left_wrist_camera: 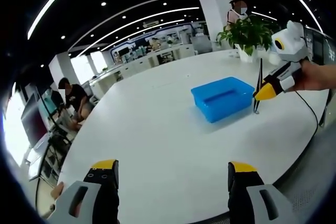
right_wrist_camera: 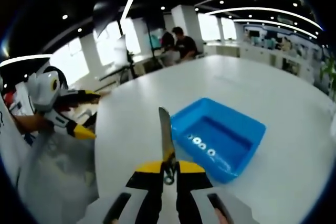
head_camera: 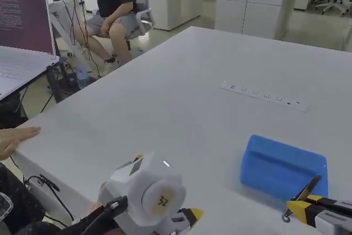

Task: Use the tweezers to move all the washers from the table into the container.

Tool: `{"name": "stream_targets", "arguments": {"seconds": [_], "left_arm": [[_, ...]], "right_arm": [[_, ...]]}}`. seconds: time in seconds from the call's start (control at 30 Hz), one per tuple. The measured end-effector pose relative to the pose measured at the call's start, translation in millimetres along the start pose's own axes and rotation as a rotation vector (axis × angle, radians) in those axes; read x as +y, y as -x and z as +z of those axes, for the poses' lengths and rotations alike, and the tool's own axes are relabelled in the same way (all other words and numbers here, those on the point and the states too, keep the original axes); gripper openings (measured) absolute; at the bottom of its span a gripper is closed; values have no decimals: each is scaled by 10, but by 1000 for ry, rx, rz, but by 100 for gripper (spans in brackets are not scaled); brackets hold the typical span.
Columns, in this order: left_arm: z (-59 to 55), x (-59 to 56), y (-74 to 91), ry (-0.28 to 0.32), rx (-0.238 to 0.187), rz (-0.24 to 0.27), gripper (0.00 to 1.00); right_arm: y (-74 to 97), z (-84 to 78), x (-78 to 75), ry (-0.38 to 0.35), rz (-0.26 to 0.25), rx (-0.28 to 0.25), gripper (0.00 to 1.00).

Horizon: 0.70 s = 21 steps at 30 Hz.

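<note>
The blue container [head_camera: 280, 171] sits on the white table [head_camera: 181, 103] at the front right. In the right gripper view three washers [right_wrist_camera: 202, 144] lie in a row on the floor of the container [right_wrist_camera: 237, 167]. My right gripper [right_wrist_camera: 169, 169] is shut on the tweezers [right_wrist_camera: 165, 127], whose closed tips point up just left of the container. The head view has that right gripper [head_camera: 300, 208] and the tweezers [head_camera: 302, 193] at the container's near right corner. My left gripper [left_wrist_camera: 173, 169] is open and holds nothing, well short of the container [left_wrist_camera: 226, 111].
A white power strip [head_camera: 264, 96] lies beyond the container. A laptop [head_camera: 22, 26] stands on a desk at the left, and a person [head_camera: 110, 4] sits behind it. A hand [head_camera: 16, 136] rests at the table's left edge. A plant [left_wrist_camera: 244, 32] stands farther off.
</note>
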State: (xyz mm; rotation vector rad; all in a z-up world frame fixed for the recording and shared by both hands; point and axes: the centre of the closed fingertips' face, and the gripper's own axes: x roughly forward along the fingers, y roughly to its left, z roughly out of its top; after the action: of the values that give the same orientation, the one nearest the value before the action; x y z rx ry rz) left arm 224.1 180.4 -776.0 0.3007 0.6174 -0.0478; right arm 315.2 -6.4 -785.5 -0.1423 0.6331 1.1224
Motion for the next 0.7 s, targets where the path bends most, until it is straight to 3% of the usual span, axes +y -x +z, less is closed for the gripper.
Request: {"name": "stream_targets", "arguments": {"seconds": [0.3, 0.7], "left_arm": [[-1, -7, 10, -8, 2, 0, 84], [-11, 4, 15, -17, 9, 9, 83]], "right_arm": [[71, 288, -306, -7, -60, -69, 5], [7, 390, -569, 2, -145, -78, 5]]}}
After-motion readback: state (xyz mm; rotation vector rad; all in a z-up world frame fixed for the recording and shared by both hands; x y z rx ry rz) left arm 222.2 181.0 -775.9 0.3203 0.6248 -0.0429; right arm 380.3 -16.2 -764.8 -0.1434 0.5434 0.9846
